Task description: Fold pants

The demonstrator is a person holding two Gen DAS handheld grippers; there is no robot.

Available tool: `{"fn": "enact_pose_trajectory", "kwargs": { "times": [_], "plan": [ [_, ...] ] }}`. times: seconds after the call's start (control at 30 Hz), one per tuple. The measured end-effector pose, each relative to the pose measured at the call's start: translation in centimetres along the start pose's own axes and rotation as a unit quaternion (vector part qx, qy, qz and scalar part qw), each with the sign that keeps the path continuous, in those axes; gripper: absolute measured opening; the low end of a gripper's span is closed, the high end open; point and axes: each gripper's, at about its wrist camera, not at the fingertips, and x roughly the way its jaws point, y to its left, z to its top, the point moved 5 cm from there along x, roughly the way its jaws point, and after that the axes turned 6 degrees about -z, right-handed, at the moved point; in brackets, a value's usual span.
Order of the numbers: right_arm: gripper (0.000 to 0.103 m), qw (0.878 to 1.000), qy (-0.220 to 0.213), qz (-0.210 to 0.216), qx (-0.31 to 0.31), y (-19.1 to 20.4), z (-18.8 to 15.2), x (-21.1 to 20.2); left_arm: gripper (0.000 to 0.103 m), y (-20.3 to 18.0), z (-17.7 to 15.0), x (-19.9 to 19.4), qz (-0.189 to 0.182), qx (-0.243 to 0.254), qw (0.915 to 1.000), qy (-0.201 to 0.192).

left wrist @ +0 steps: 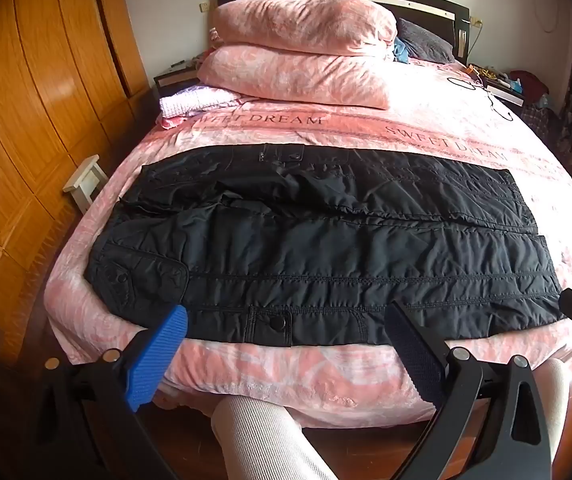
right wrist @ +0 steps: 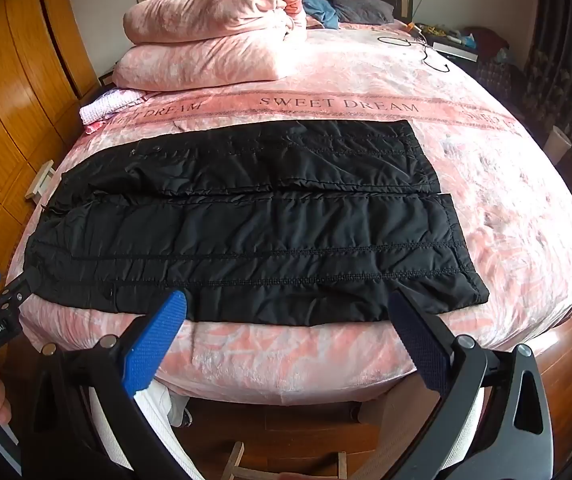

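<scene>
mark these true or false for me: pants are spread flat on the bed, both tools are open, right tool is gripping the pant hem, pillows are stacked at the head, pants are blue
1. The black pants lie spread out on the pink bed: true.
2. The left tool and the right tool are both open: true.
3. The right tool grips the hem: false, it holds nothing.
4. Two pink pillows are stacked near the headboard: true.
5. The pants are blue: false, they are black.

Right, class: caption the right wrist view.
Open right tool hovers before black quilted pants spread flat on a pink bed.
</scene>
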Motion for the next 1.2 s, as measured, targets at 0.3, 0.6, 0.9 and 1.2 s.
{"fn": "enact_pose_trajectory", "kwargs": {
  "times": [0.3,0.6,0.9,1.2],
  "plan": [
    [0.101,1.0,0.001,0.001,-0.002,0.0,-0.07,-0.03,0.099,0.01,0.02,0.04,0.0,0.001,1.0,0.0],
    [0.101,1.0,0.0,-0.005,0.0,-0.04,0.01,0.19,0.099,0.07,0.0,0.0,0.001,0.001,1.0,0.0],
    [0.101,1.0,-0.002,-0.006,0.0,-0.38,0.13,-0.33,0.099,0.05,0.0,-0.02,0.002,0.002,1.0,-0.001],
    [0.101,1.0,-0.001,-0.007,0.0,-0.23,-0.2,0.01,0.099,0.02,-0.14,-0.25,0.002,0.002,1.0,0.0]
  ]
}}
